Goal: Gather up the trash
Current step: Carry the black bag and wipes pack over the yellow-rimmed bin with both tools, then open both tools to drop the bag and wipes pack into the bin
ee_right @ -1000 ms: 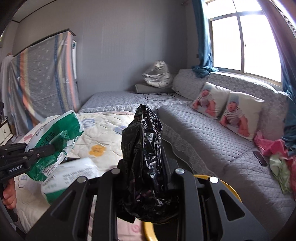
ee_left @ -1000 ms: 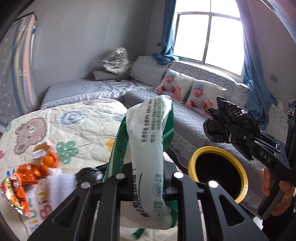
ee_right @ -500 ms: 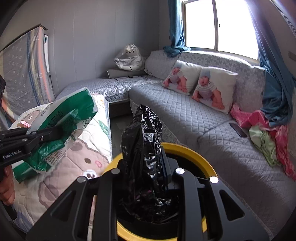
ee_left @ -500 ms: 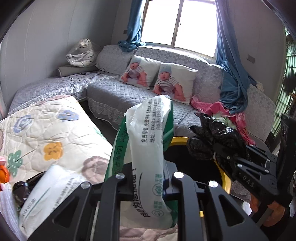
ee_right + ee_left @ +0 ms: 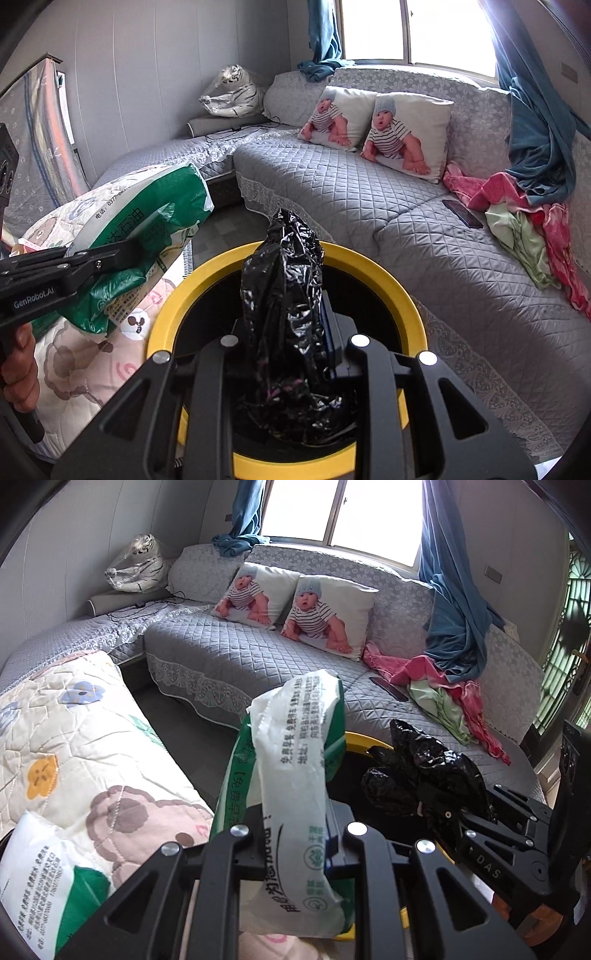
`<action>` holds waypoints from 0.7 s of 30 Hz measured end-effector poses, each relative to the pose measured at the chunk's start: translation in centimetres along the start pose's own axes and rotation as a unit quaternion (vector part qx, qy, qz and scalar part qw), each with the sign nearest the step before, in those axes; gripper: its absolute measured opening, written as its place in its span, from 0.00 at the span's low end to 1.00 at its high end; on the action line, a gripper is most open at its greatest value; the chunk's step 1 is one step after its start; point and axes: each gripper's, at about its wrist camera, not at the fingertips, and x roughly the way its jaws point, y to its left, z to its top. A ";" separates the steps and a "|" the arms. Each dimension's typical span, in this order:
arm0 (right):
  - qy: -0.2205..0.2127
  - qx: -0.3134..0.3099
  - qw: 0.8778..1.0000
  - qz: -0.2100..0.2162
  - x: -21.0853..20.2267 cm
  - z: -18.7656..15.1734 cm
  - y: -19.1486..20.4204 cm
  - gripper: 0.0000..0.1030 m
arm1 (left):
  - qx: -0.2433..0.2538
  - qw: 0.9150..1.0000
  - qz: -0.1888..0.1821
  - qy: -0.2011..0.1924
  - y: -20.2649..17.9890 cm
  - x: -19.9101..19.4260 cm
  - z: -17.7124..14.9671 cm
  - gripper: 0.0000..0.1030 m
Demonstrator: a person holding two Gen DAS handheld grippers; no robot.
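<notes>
Two grippers carry trash: our left gripper (image 5: 295,834) is clamped on a green-and-white bag (image 5: 295,775) beside the bin (image 5: 369,266); our right gripper (image 5: 291,343) clamps a black bag (image 5: 284,295) over its opening, ready for dropping.

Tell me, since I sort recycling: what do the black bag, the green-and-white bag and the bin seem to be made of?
Black bag: thin glossy plastic film, going by its crinkles and glints. Green-and-white bag: soft printed plastic film, semi-matte, folding limply; possibly a woven sack. Bin: smooth yellow rim, dark inside; probably hard plastic, though painted metal can't be ruled out.
</notes>
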 end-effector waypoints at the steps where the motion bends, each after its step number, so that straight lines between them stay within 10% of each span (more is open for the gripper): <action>1: 0.002 0.000 1.000 -0.001 0.2 0.1 -0.1 0.22 | 0.000 1.000 -0.001 0.001 -0.1 0.2 0.1 0.17; 7: 0.015 0.007 1.000 -0.007 0.9 -0.2 -0.8 0.22 | -0.007 1.000 -0.010 0.011 -0.3 1.5 0.3 0.19; 21: 0.010 0.034 0.999 -0.025 0.7 -0.1 -2.7 0.55 | -0.052 0.998 0.012 -0.015 1.2 0.6 0.9 0.70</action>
